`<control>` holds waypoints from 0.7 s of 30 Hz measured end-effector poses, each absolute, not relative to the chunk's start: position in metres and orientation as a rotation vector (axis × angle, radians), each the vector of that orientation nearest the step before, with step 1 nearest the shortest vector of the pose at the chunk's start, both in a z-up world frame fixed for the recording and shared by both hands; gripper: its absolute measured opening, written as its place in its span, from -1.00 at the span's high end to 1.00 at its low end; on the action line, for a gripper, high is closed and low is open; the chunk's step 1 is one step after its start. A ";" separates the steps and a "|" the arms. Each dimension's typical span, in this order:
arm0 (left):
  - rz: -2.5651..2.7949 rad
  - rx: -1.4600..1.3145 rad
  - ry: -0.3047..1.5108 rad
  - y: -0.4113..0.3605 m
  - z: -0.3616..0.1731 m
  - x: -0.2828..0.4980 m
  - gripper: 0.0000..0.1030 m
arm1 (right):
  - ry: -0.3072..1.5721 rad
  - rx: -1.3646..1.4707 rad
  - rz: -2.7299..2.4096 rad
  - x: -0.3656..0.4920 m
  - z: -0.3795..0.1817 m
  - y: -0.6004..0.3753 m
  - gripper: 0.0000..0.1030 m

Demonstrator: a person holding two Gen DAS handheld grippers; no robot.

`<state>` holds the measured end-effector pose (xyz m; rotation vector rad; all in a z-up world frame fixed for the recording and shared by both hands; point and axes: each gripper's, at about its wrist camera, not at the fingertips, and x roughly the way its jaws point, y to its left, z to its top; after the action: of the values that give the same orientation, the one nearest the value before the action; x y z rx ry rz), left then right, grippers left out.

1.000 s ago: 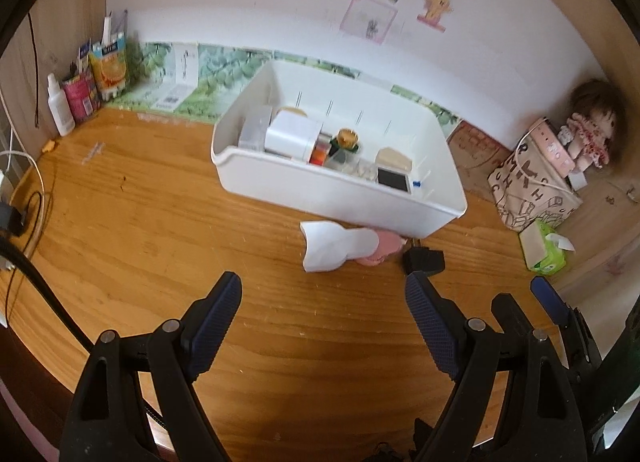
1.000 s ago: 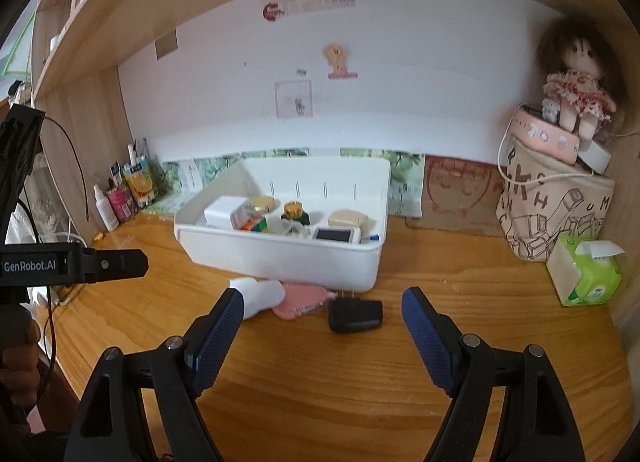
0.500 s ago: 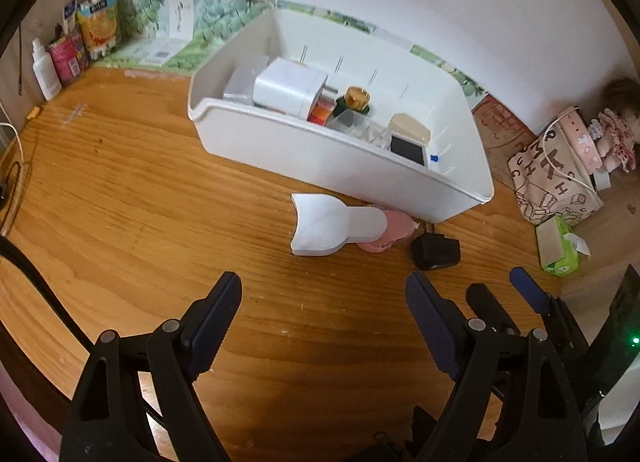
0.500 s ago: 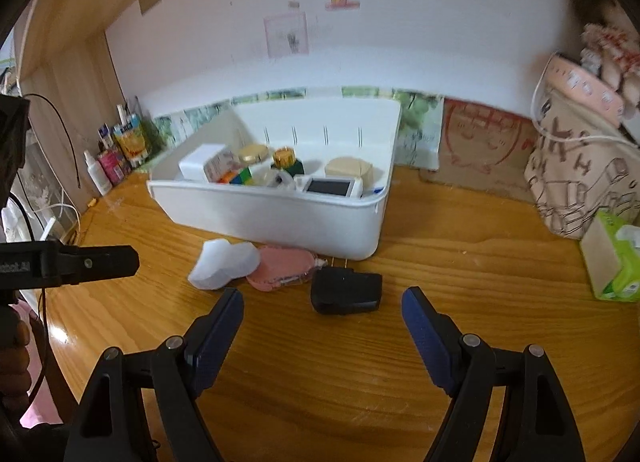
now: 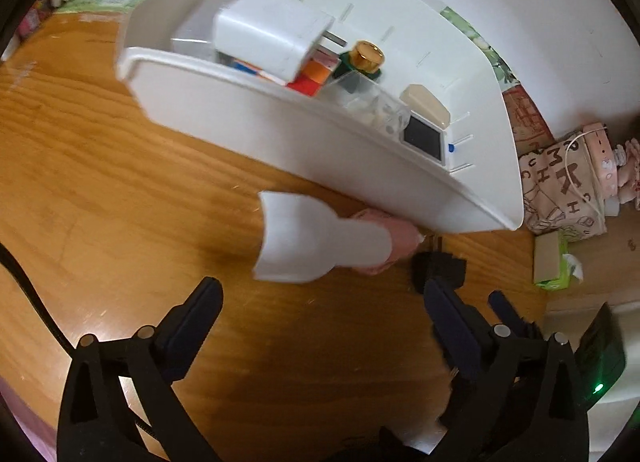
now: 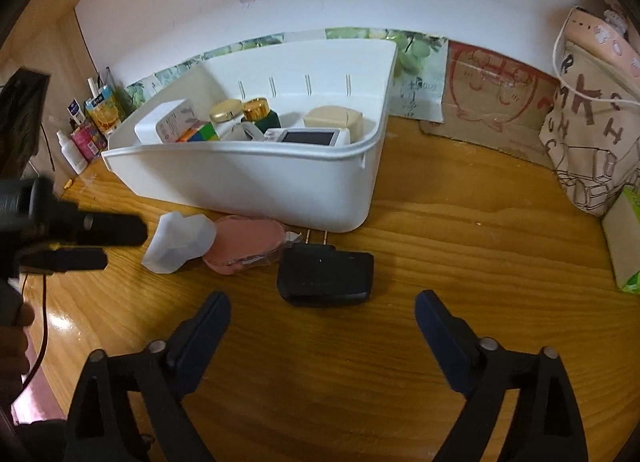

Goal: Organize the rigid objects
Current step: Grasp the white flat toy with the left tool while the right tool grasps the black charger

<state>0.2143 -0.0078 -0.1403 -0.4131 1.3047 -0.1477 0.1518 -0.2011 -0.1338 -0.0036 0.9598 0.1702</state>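
A white bin (image 5: 280, 134) (image 6: 248, 186) on the wooden desk holds a white adapter block (image 5: 268, 30), a colour cube (image 6: 202, 132), a gold-lidded green jar (image 6: 258, 112), a beige case (image 6: 334, 118) and a small screen device (image 6: 308, 138). In front of the bin lie a white scoop-shaped piece (image 5: 316, 240) (image 6: 180, 242), a pink item (image 6: 244, 246) and a black plug adapter (image 6: 326, 274) (image 5: 438, 268). My left gripper (image 5: 324, 302) hovers just short of the white piece, jaws opening, nothing between them. My right gripper (image 6: 322, 308) hovers before the black adapter, jaws opening, empty.
A printed tote bag (image 6: 592, 134) and a green tissue pack (image 6: 624, 246) stand at the right. Small bottles and cartons (image 6: 90, 126) line the back left. The left gripper's body (image 6: 80, 238) reaches in at the left of the right wrist view.
Both grippers have dropped lower and closer to the items in front of the bin, tilting further down. Their jaws stand wider than before.
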 end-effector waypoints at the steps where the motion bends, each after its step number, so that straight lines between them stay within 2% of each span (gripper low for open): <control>1: -0.166 -0.419 1.325 -0.009 -0.144 0.220 -0.98 | 0.959 -0.010 0.172 0.152 -0.135 -0.200 -1.00; 12: -0.180 -0.403 1.467 -0.020 -0.176 0.247 -0.98 | 0.965 -0.051 0.188 0.161 -0.144 -0.189 -1.00; 21: -0.181 -0.369 1.475 -0.028 -0.177 0.257 -0.99 | 0.979 -0.044 0.161 0.167 -0.153 -0.196 -0.98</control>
<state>0.2574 -0.0285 -0.1773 -0.3694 1.4754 -0.1814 0.1668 -0.1955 -0.1531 -0.0442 0.9785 0.1611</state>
